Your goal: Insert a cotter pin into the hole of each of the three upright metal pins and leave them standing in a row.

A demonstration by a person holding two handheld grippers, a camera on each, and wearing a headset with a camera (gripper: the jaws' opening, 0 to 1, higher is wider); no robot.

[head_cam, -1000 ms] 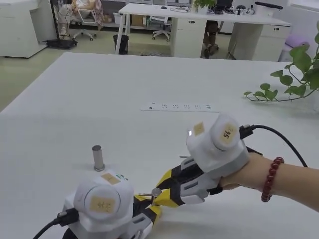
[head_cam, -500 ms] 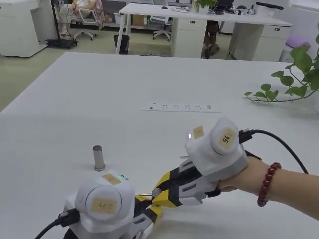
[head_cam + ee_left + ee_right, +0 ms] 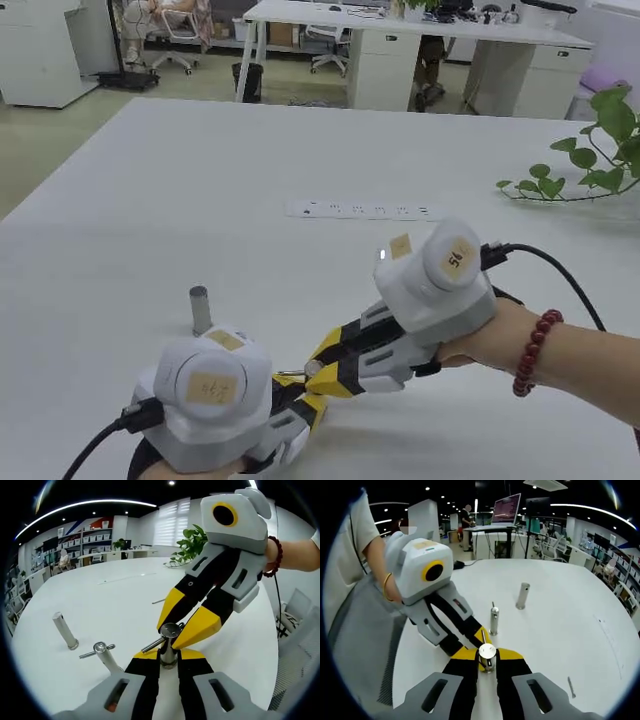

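An open-plan office: white desks (image 3: 330, 15), swivel chairs (image 3: 325, 45), a lit monitor (image 3: 506, 509), stocked shelves (image 3: 97, 542) and ceiling lights (image 3: 427, 488).

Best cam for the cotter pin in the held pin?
Left gripper view: the cotter pin shows side-on, sticking out of the metal pin just under its head. Right gripper view sees it foreshortened, a thin sliver. Head view: a tiny line beside the pin's head.

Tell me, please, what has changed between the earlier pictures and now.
Nothing has visibly moved; only the head camera has shifted slightly. The left gripper still clamps the metal pin, the right gripper still holds the cotter pin at its hole, and the bare pin stands to one side as before.
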